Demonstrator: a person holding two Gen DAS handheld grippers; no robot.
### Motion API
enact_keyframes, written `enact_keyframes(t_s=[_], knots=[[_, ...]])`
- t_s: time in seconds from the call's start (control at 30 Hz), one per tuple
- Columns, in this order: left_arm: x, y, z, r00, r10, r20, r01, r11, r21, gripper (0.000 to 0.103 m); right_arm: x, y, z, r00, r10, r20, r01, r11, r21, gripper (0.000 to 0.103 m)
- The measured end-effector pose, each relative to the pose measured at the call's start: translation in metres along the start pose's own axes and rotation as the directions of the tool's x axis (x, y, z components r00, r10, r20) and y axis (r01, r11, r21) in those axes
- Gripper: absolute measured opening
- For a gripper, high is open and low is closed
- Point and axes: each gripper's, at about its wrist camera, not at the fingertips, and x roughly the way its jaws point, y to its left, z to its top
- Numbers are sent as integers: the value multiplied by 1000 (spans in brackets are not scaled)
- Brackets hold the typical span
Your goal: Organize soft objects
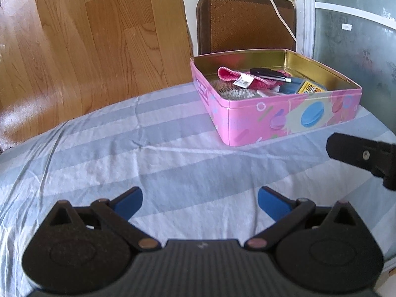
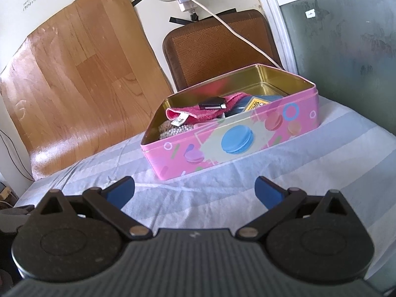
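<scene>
A pink tin box (image 1: 284, 118) (image 2: 247, 146) with macaron pictures stands open on the striped bedsheet. Inside lie a pink knitted cloth (image 1: 227, 74) (image 2: 198, 112) with a small tag, a black flat object (image 1: 268, 73) (image 2: 212, 104), a beaded white-grey item (image 1: 235, 94) (image 2: 173, 130), a blue object and a yellow pack (image 1: 310, 87) (image 2: 257, 104). My left gripper (image 1: 200, 204) is open and empty, well short of the box. My right gripper (image 2: 194, 191) is open and empty, just in front of the box. Part of the right gripper's body (image 1: 358, 154) shows at the right edge of the left wrist view.
The blue-and-white striped sheet (image 1: 148, 160) (image 2: 309, 173) covers the surface. Behind the box stand a brown woven chair cushion (image 1: 245, 22) (image 2: 217, 47) and a wood-pattern sheet (image 1: 86, 37) (image 2: 81, 81) against the wall. A white cable (image 2: 235, 32) hangs from a power strip. Frosted glass (image 1: 358, 29) is at right.
</scene>
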Motion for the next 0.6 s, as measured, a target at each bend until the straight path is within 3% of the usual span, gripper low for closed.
enact_keyframes(t_s=[0.6], knots=[[-2, 3, -1, 1000, -2, 8, 2, 1000, -5, 103, 4, 6, -2, 1000, 7, -12, -7, 1000, -17, 103]])
